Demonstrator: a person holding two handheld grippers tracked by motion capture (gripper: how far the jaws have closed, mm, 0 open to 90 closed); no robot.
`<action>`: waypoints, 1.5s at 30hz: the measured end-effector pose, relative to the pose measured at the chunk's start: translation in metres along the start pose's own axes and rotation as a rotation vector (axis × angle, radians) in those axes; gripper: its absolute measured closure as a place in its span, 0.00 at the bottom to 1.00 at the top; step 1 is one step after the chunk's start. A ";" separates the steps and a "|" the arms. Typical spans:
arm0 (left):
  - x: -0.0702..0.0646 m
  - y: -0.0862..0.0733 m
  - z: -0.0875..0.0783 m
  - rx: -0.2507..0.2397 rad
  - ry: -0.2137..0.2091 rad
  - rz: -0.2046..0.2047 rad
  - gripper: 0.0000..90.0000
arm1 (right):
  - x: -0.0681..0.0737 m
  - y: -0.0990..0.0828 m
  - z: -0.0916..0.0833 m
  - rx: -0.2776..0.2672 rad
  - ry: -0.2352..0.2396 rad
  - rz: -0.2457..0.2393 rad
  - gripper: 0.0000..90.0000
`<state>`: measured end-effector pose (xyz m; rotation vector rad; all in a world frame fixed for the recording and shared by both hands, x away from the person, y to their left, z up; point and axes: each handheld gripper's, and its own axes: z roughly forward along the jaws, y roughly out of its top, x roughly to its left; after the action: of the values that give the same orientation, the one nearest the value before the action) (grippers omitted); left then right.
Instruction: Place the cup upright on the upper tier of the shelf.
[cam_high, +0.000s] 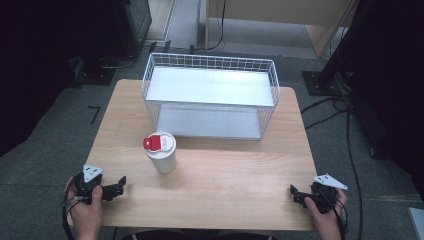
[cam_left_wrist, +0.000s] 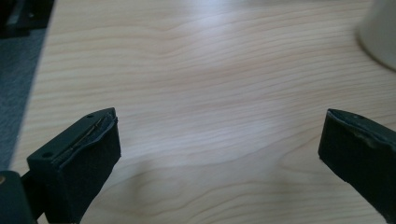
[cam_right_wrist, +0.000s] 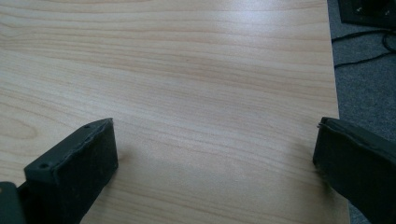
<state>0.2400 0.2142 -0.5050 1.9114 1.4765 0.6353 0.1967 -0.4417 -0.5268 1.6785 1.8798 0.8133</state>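
Observation:
A white cup with a red-tabbed lid (cam_high: 161, 152) stands upright left of the table's middle; its pale base (cam_left_wrist: 380, 32) shows at the top right of the left gripper view. Behind it sits a white wire basket (cam_high: 210, 95) with two shelves. My left gripper (cam_high: 119, 186) rests at the table's front left corner, open, nothing between its jaws, a hand's width from the cup. My right gripper (cam_high: 295, 195) lies at the front right corner, open and empty. Bare wood shows between the jaws of the left gripper (cam_left_wrist: 219, 140) and of the right gripper (cam_right_wrist: 215, 144).
The wooden table (cam_high: 225, 175) stands on grey carpet. Cables (cam_high: 345, 125) run on the floor to the right, near a black stand base (cam_high: 320, 82). The table's right edge (cam_right_wrist: 334, 79) lies close to my right gripper.

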 end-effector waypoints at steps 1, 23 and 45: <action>-0.005 0.002 0.001 -0.003 -0.012 0.010 0.00 | 0.000 0.000 0.000 0.000 0.000 0.000 0.00; -0.079 0.025 0.013 -0.076 -0.191 0.042 0.00 | 0.000 0.000 0.000 0.002 0.001 0.007 0.00; -0.120 0.049 0.036 -0.148 -0.163 0.054 0.04 | 0.000 0.000 0.000 0.001 0.002 0.007 0.00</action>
<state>0.2669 0.0828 -0.4933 1.8468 1.2458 0.5811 0.1965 -0.4418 -0.5267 1.6868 1.8769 0.8167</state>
